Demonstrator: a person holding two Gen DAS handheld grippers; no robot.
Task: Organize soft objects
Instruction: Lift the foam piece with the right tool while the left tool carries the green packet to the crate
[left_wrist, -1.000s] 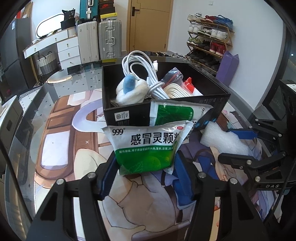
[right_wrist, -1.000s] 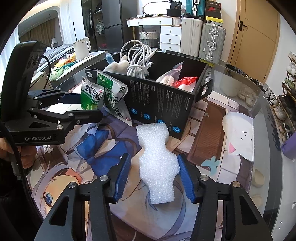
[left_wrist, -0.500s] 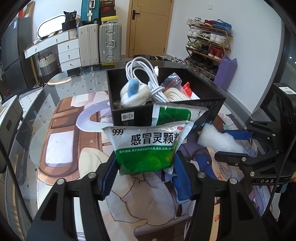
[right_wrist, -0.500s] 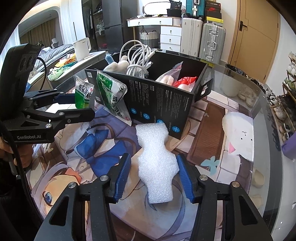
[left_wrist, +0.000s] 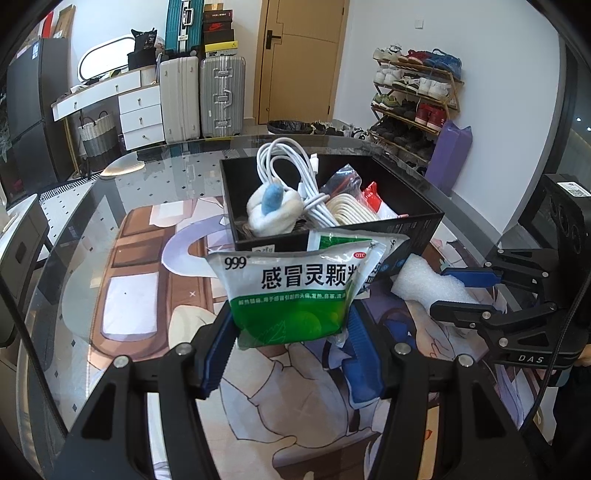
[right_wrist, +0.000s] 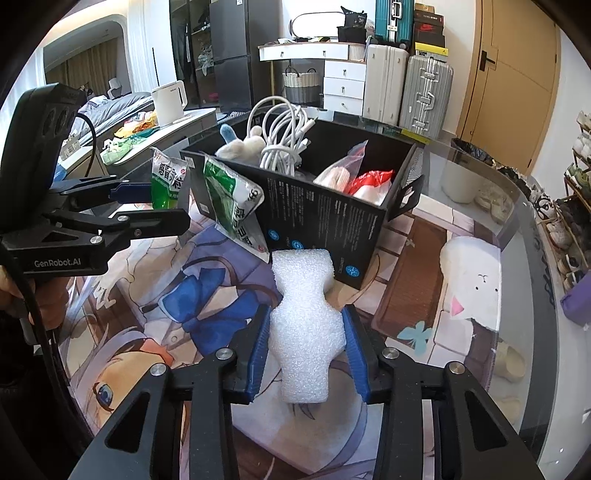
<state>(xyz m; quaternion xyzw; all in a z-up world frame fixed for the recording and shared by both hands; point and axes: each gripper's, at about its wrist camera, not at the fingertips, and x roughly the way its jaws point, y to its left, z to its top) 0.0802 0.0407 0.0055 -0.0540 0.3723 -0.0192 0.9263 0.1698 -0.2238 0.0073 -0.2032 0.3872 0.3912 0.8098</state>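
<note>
My right gripper (right_wrist: 306, 343) pinches the foam piece (right_wrist: 304, 325); my left gripper (left_wrist: 291, 332) grips the green sachet (left_wrist: 291, 291). Squashed foam may slip; the far box (right_wrist: 314, 218) is crowded.

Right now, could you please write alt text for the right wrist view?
The right hand-held gripper is shut on a white foam piece lying on the printed table mat, just in front of a black box holding white cables. At left, the left hand-held gripper holds a green-and-white sachet.
</note>
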